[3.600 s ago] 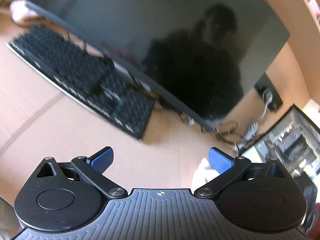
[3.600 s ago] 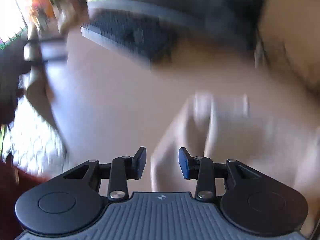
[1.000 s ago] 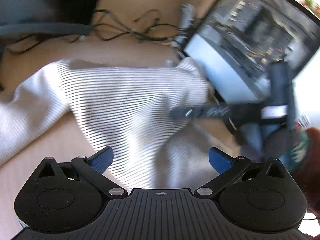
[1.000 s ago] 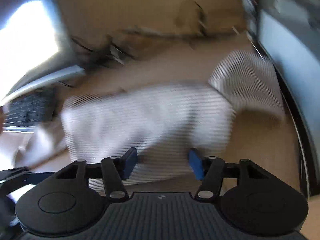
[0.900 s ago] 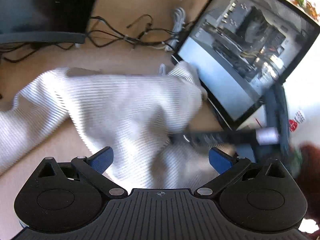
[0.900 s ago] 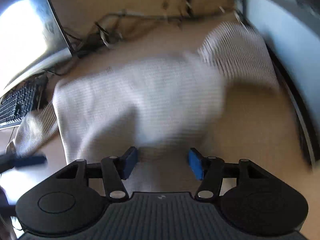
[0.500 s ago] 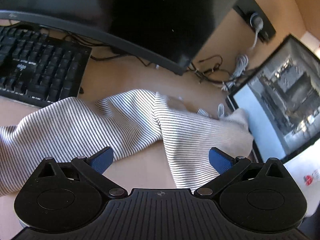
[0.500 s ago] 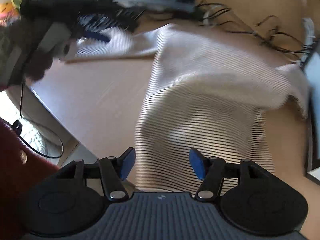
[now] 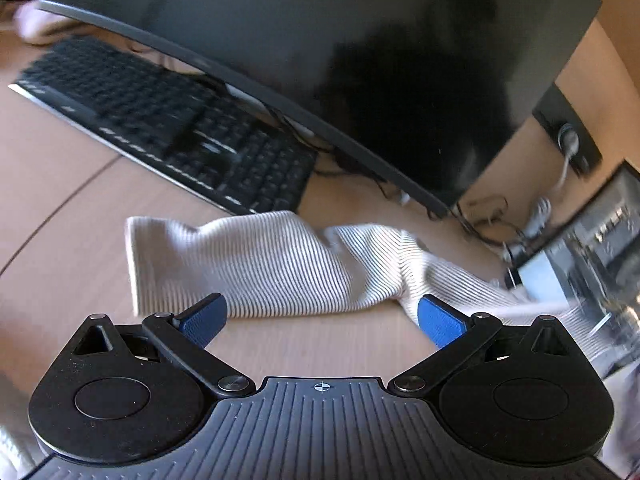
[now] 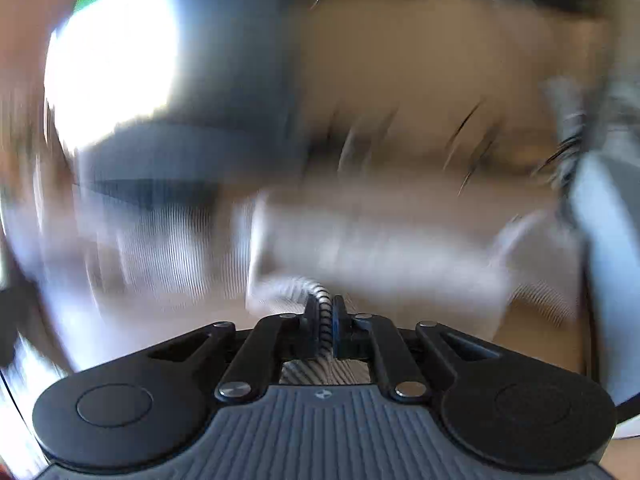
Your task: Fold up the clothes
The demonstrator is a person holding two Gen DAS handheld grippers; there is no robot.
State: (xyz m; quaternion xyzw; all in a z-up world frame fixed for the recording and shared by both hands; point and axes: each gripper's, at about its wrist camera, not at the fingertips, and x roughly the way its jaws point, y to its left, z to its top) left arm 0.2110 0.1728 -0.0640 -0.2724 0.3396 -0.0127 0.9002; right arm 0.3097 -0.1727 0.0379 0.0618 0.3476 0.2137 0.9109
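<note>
The right gripper [image 10: 323,322] pinches the striped garment [image 9: 260,264], the left gripper [image 9: 320,318] gapes empty and needs its own edge next.

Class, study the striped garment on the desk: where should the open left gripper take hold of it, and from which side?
Probably the sleeve cuff. It lies flat on the desk with a free straight edge toward the left gripper, so come from the near side, clear of the keyboard. The right gripper already pinches the striped garment.
</note>
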